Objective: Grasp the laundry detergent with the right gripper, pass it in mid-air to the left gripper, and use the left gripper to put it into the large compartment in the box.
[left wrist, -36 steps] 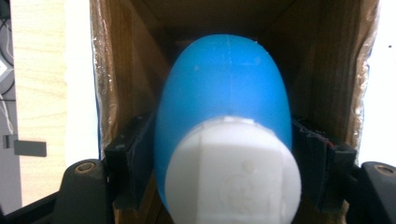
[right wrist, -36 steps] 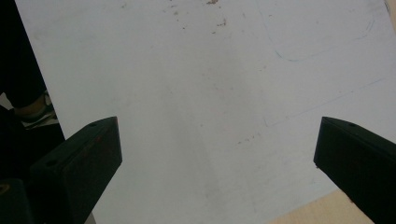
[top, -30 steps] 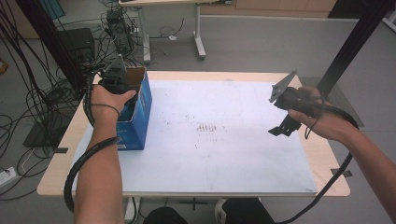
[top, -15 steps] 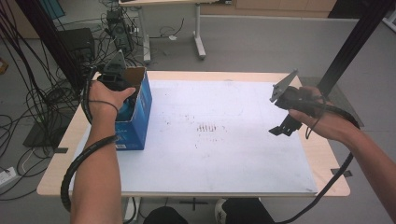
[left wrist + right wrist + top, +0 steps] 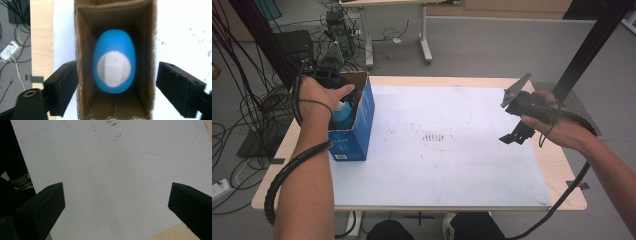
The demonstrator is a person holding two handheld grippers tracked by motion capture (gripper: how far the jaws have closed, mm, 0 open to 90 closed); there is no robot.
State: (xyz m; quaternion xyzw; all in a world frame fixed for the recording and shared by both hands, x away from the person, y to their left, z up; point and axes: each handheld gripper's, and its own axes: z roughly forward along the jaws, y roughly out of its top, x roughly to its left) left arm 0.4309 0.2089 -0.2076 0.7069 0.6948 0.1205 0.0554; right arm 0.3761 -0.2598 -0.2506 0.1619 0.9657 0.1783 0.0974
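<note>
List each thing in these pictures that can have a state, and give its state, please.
Blue box: upright on the table, top open.
Blue bottle: inside the box, white cap on, not gripped.
Left gripper: above the box; its jaws have just been opening, wider than the box, pressing on nothing.
Right gripper: open, empty, over the white mat.

Looking straight down into an open cardboard box (image 5: 85, 75), brown inside, standing on white sheeting (image 5: 182, 30) near the desk's (image 5: 41, 30) wooden edge. Inside, upright in the middle, a blue bottle (image 5: 115, 45) with a white cap (image 5: 113, 68), clear of the walls. Left gripper (image 5: 113, 87) above the box mouth, black jaws just opened wide, standing outside both long walls, touching nothing, the bottle below and between them. Cables (image 5: 12, 50) on grey floor past the desk edge.
</note>
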